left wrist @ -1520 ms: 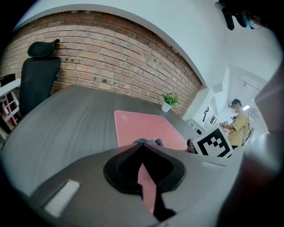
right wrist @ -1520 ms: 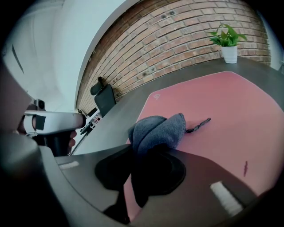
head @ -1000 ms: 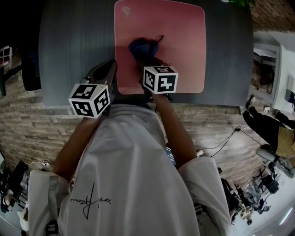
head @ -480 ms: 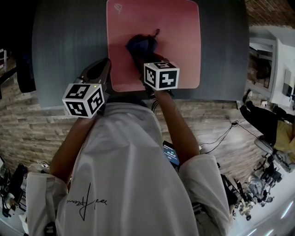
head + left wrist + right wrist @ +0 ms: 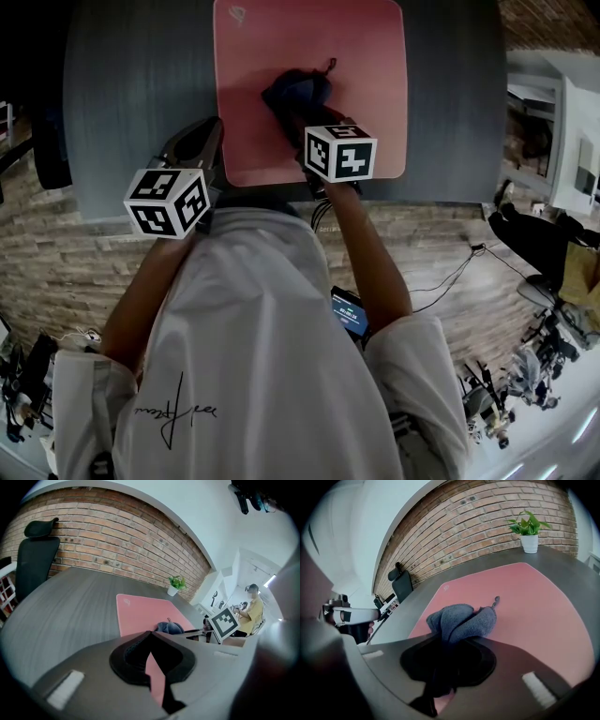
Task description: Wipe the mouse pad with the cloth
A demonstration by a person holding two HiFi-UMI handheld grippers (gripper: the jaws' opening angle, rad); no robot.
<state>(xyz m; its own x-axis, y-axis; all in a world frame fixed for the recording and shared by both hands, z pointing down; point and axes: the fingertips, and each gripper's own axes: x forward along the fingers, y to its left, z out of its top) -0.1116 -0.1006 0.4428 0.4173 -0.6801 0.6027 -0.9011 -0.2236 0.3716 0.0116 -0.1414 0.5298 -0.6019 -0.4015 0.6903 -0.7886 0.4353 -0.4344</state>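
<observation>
A pink mouse pad (image 5: pixel 361 75) lies on the dark grey table (image 5: pixel 131 84). A bunched blue-grey cloth (image 5: pixel 296 92) sits on the pad, left of its middle. My right gripper (image 5: pixel 305 114) is shut on the cloth's near end and holds it down on the pad. In the right gripper view the cloth (image 5: pixel 461 619) bulges out of the right gripper (image 5: pixel 450 644) over the pad (image 5: pixel 525 602). My left gripper (image 5: pixel 210 131) is by the pad's near left corner. In the left gripper view the left gripper (image 5: pixel 152 656) looks shut and empty, with the pad (image 5: pixel 138 613) and cloth (image 5: pixel 168 627) beyond it.
A small potted plant (image 5: pixel 528 531) stands at the table's far edge by the brick wall. A black office chair (image 5: pixel 35 557) stands at the table's left side. Another person (image 5: pixel 253 609) is in the room to the right. The table's near edge (image 5: pixel 281 208) is against my body.
The right gripper has slid the cloth to the right across the pad. The left gripper has hardly moved.
</observation>
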